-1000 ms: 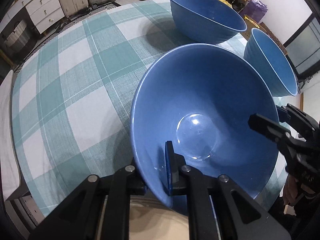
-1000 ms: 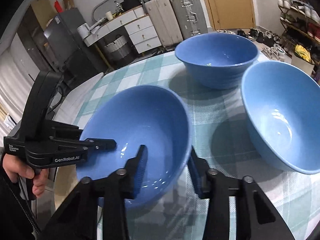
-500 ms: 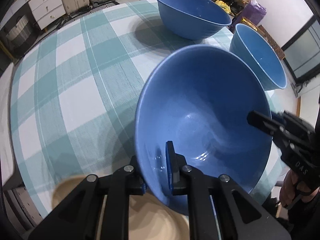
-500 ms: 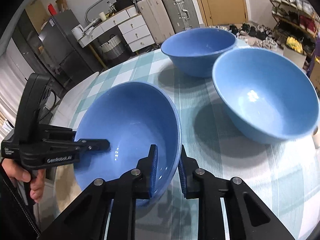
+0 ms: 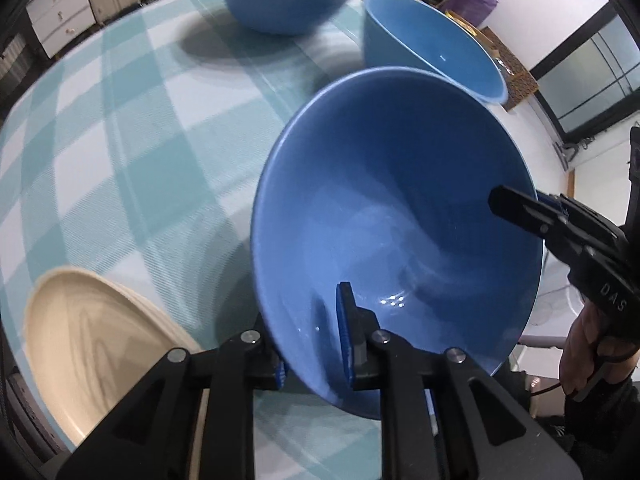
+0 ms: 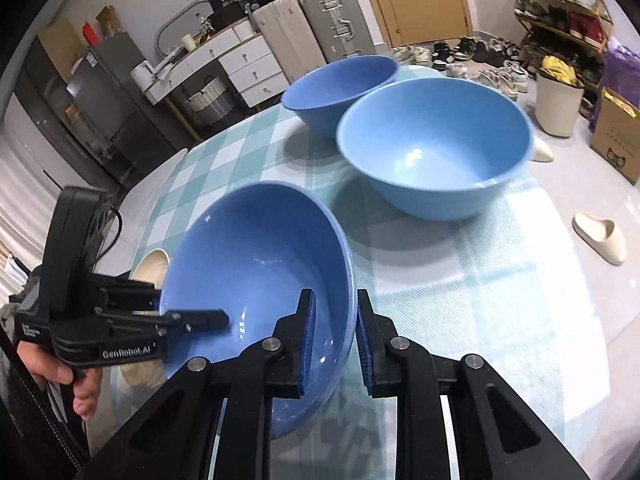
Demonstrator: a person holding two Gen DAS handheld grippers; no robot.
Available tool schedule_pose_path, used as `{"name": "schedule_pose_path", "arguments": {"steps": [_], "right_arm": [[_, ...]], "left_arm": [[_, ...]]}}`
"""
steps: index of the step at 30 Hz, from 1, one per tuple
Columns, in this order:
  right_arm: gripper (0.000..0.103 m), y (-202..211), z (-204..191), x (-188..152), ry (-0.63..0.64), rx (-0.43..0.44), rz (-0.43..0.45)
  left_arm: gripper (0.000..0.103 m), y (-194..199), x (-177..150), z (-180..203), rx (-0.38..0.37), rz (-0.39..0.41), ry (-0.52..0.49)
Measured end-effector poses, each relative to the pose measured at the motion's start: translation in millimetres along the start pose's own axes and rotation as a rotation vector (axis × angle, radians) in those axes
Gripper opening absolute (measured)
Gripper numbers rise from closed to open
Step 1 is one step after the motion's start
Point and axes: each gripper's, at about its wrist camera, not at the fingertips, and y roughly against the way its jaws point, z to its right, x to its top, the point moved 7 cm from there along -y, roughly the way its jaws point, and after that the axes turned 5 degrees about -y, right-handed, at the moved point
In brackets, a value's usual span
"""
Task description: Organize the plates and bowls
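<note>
Low in the middle of the left wrist view: left claw (image 5: 312, 332) gripping the near rim of a big blue bowl (image 5: 400, 208). One blue pad inside the bowl, the other outside, thin wall between. Jaws narrow and opening a little right now, pads touching the wall on both sides.

At the right edge of that view: right claw (image 5: 520, 204) biting the far rim of the same bowl, with a hand (image 5: 580, 344) on its handle lower down.

Low in the middle of the right wrist view: same right claw, narrow, one pad on each side of the rim (a very snug fit). Over at the left edge: left claw again, gripped by another hand (image 6: 60, 372).

Big blue bowl tipped up on its side, open mouth facing the left wrist camera, up off the checked green and white cloth of the counter (image 5: 120, 140).

At lower left of the left wrist view: cream plate (image 5: 92, 348) flat on the counter, just beside the tipped bowl.

At the top of that view: dark blue bowl (image 5: 288, 0) upright on the cloth. To its right: light blue bowl (image 5: 432, 40), near the counter's edge, close behind the tipped bowl.
</note>
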Motion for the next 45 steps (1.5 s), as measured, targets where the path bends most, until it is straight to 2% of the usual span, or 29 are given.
{"name": "schedule_pose_path", "arguments": {"steps": [8, 15, 20, 27, 32, 34, 35, 36, 40, 45], "right_arm": [[0.021, 27.5, 32.2, -15.1, -0.061, -0.015, 0.007], [0.021, 34.3, 60.9, -26.7, -0.107, -0.037, -0.004], [0.021, 28.9, 74.7, -30.7, -0.148, -0.011, -0.031], [0.021, 24.4, 67.5, -26.0, -0.104, -0.022, -0.033], [0.026, 24.2, 60.2, -25.1, -0.073, -0.022, -0.023], [0.035, 27.3, 61.9, -24.2, -0.071, -0.027, -0.009], [0.044, 30.6, 62.0, -23.4, -0.066, -0.031, 0.004], [0.051, 34.6, 62.4, -22.4, -0.062, -0.035, 0.021], [0.052, 53.0, 63.9, -19.8, -0.049, -0.049, 0.096], [0.052, 87.5, 64.6, -19.8, -0.076, -0.007, 0.234]], "left_arm": [[0.022, -11.4, -6.4, 39.8, -0.025, -0.001, -0.012], [0.022, -17.2, 1.8, 55.8, -0.038, 0.004, -0.024], [0.023, -17.2, 8.0, 60.0, -0.034, 0.019, -0.014], [0.025, -7.6, 4.7, 53.9, -0.03, 0.087, 0.032], [0.025, 7.3, 4.1, 39.5, 0.026, 0.166, 0.074], [0.027, 16.2, 1.2, 32.2, 0.063, 0.204, 0.092], [0.032, 21.0, 0.6, 29.4, 0.08, 0.226, 0.104], [0.042, 28.3, -1.0, 25.3, 0.108, 0.258, 0.117], [0.045, 53.7, -6.0, 17.1, 0.205, 0.354, 0.127], [0.046, 73.4, -8.5, 21.1, 0.233, 0.434, 0.141]]}}
